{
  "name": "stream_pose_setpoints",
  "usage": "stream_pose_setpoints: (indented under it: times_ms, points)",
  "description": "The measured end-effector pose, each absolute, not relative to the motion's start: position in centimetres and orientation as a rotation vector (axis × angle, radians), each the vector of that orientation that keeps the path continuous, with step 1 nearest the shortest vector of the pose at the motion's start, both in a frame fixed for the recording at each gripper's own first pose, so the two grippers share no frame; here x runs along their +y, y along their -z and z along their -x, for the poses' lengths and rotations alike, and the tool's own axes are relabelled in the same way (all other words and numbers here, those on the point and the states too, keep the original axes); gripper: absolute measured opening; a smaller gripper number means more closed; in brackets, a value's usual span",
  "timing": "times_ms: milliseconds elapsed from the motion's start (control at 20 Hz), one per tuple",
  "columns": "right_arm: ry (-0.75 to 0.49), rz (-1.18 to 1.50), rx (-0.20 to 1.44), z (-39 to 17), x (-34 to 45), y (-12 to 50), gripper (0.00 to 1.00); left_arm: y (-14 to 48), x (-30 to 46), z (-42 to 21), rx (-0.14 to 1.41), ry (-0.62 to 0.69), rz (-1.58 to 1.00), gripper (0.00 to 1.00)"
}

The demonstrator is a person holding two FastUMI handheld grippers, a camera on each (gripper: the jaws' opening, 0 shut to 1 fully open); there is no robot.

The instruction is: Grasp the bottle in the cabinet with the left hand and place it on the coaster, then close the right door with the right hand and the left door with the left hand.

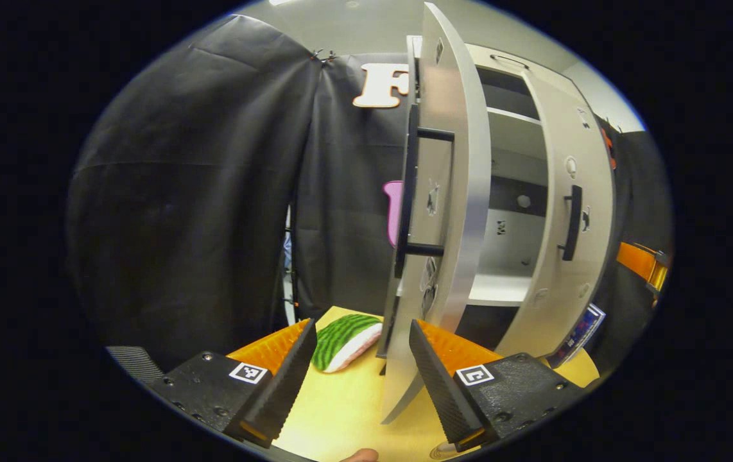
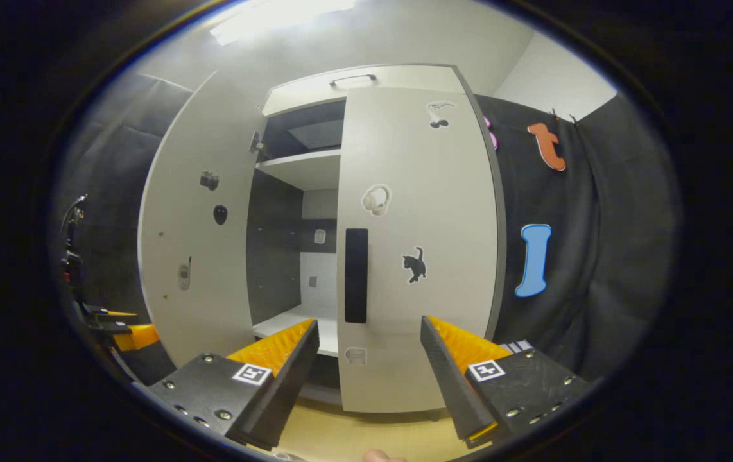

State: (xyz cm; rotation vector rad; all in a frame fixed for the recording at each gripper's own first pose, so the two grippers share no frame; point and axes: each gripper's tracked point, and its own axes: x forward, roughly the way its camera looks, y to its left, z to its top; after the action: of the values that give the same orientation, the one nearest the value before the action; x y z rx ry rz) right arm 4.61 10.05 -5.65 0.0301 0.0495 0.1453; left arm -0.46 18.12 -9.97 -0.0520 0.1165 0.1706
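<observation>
The white cabinet's left door (image 1: 450,212) stands open and edge-on to me, its black handle (image 1: 413,192) facing left. Its lower edge sits between the fingers of my open left gripper (image 1: 361,324), close to the right finger (image 1: 437,372); I cannot tell if they touch. The right door (image 2: 418,244) is shut against the cabinet, with its black handle (image 2: 356,276) just ahead of my open right gripper (image 2: 370,321), which holds nothing. In the right gripper view the open left door (image 2: 199,244) hangs at the left. The inner shelf (image 2: 299,168) that shows is bare.
A green-striped, watermelon-like pad (image 1: 344,340) lies on the yellow tabletop (image 1: 341,404) left of the open door. Black cloth walls close in on both sides. Part of the other gripper (image 1: 642,263) shows at the far right, beyond the right door (image 1: 565,244).
</observation>
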Motion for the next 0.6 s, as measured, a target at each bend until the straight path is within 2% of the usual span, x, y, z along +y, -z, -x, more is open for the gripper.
stream_pose_setpoints:
  times_ms: [400,500,600]
  points:
    - [-0.107,-0.036,0.053,-3.8,8.3,5.6,0.96,9.7,7.9,-2.8,0.113,0.111,0.014,0.92]
    - [-0.090,-0.048,0.050,-3.3,7.7,5.5,0.96,9.5,6.5,-3.4,0.103,0.128,-0.007,0.96]
    - [-0.072,-0.060,0.044,-2.8,7.0,5.1,0.96,9.4,5.2,-3.9,0.100,0.146,-0.022,0.93]
